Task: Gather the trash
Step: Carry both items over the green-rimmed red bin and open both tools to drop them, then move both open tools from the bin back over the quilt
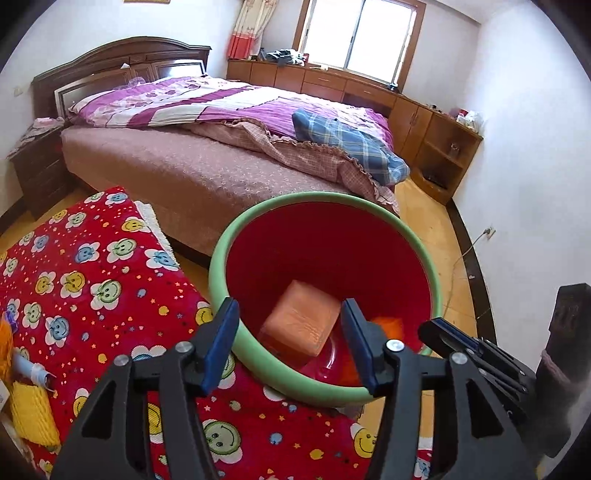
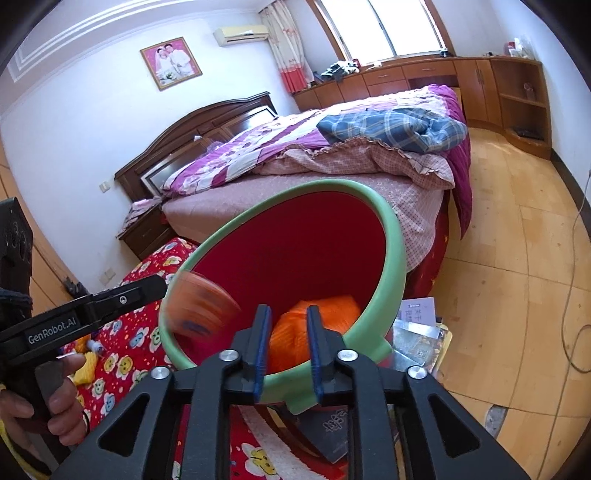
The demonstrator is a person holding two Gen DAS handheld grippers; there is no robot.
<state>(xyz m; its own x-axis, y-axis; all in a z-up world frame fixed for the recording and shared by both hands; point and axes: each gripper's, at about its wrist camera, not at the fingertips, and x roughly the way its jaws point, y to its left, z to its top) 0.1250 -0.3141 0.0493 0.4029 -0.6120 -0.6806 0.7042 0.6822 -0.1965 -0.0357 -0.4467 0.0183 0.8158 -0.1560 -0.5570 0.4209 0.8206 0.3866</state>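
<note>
My left tongs (image 1: 291,343) hang spread over the bin (image 1: 221,258); right tongs (image 2: 284,354) slightly parted, empty; remaining trash (image 1: 33,413) lies left on the surface (image 1: 110,258).

Bedroom, white walls (image 1: 535,147), bright daylight thru the window (image 1: 360,37). Dark wood headboard (image 1: 122,70), bed (image 1: 192,173) w/ purple quilt (image 1: 207,99) & blue plaid blanket (image 1: 351,136). Low wood cabinets (image 1: 369,88) run under the window & round the corner. Yellow wood floor (image 2: 517,258). Framed photo (image 2: 171,62) & AC unit (image 2: 242,35) up on the wall.
</note>
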